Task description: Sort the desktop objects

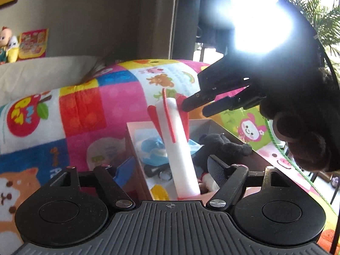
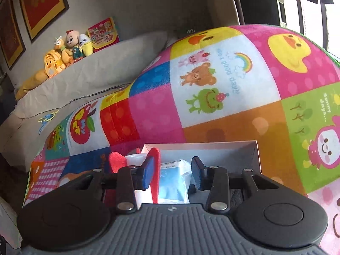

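Foam rocket (image 1: 182,155): white body with red fins, standing nose-up in the open box (image 1: 132,136), its base down among the contents. It counts as placed but not released.

Your left gripper (image 1: 170,159) has its jaws apart on either side of the white body, with a gap showing at each pad. It holds nothing. Your right gripper (image 2: 173,160) has its jaws apart by a narrow gap. A red fin (image 2: 156,165) lies against one pad, the other pad is clear of it, and I see no clamp.

Done, by my reading: several items are already in the box, among them a black soft toy (image 1: 221,146), a blue and white packet (image 2: 174,182) and some small dark pieces. The box rests on the patchwork blanket (image 2: 212,85).

Left, by my reading: withdraw both grippers without tipping the rocket, which stands taller than the box wall and may lean. I cannot tell from these views whether any loose items remain outside the box.

Limits of view:
- The box floor is largely covered by your gripper bodies.
- The small pieces near the rocket's base are too blurred to identify.
- Window glare washes out the upper right of the left view.
- A brown furry shape (image 1: 301,140) at that edge is cut off, so I cannot say whether it is a sleeve or a toy.
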A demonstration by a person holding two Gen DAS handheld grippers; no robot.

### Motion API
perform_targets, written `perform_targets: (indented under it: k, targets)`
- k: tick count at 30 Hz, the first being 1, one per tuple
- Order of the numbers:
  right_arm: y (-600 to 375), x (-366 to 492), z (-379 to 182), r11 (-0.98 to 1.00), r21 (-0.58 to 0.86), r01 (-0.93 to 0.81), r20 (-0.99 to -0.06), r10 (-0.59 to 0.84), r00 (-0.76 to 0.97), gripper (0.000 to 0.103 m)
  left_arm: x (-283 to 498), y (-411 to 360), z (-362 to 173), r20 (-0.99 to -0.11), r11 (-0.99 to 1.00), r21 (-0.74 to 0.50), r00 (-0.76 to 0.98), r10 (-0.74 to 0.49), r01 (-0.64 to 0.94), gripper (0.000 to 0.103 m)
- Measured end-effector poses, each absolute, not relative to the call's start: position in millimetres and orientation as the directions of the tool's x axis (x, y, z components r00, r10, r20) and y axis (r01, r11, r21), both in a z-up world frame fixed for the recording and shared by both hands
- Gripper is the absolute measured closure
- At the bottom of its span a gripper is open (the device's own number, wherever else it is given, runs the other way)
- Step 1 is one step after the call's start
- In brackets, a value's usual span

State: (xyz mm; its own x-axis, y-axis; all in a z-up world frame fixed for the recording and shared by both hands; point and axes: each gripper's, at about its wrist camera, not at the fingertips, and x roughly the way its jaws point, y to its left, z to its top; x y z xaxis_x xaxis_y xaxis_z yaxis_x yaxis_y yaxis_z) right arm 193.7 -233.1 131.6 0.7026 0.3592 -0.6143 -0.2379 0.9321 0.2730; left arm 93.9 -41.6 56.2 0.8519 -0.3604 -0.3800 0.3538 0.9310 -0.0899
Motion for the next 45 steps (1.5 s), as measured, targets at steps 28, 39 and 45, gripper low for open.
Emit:
perform_targets:
  k: [28,39,45]
  targets:
    - [-174,244,76,0.89,0.101,-0.445,-0.808,0.334,0.485,0.049,105,-27,45,-0.377,0.935,-0.164,0.855,-0.355,0.316,0.065]
    - [-181,218,94,0.801,-0.27,-0.535,-0.715,0.205,0.668,0.054,102,-29,45,-0.386,0.934,-0.158,0.851,-0.356,0.319,0.062]
    - [-182,216,96,0.802,-0.268,-0.533,-0.702,0.216,0.678,0.045,101,-25,45,-0.393,0.937,-0.161,0.851,-0.349,0.31,0.058]
